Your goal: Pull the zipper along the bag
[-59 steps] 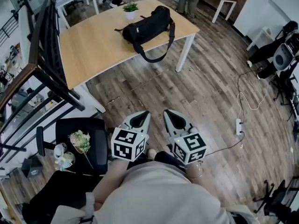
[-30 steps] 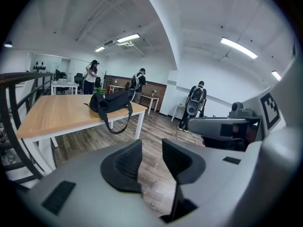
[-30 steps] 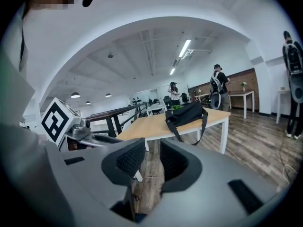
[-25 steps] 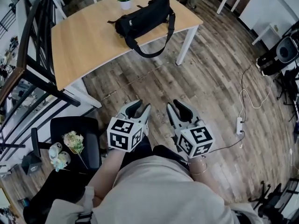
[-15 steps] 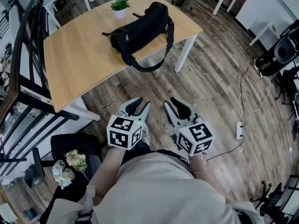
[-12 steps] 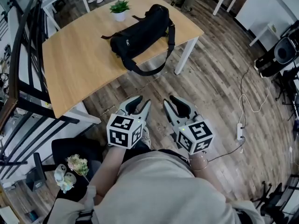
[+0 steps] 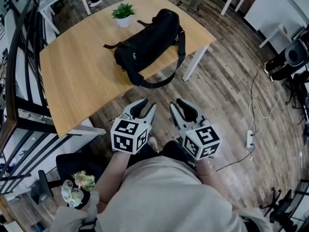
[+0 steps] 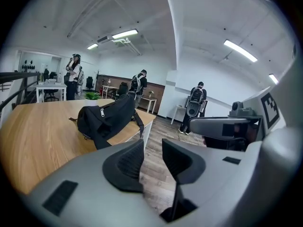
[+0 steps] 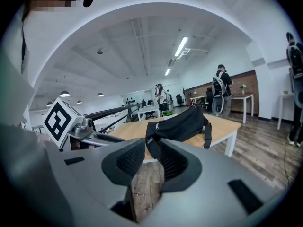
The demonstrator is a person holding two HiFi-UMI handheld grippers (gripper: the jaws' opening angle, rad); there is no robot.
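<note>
A black duffel bag (image 7: 147,41) lies on the wooden table (image 7: 82,76), its shoulder strap (image 7: 166,76) hanging over the table's near edge. In the left gripper view the bag (image 8: 106,118) shows a silver zipper pull (image 8: 101,112) at its near end. The same bag (image 9: 177,122) appears ahead in the right gripper view. My left gripper (image 7: 143,108) and right gripper (image 7: 180,108) are held side by side over the floor, short of the table. Both stand open with nothing between their jaws.
A small potted plant (image 7: 122,13) stands on the table behind the bag. A black chair with flowers (image 7: 82,182) is at lower left beside a dark railing (image 7: 19,47). A power strip and cable (image 7: 249,138) lie on the floor at right. Several people stand at the room's back (image 8: 137,85).
The table and bag have drawn closer and lower in the head view as I walked toward them. Both grippers kept their pose and their jaws stayed as they were.
</note>
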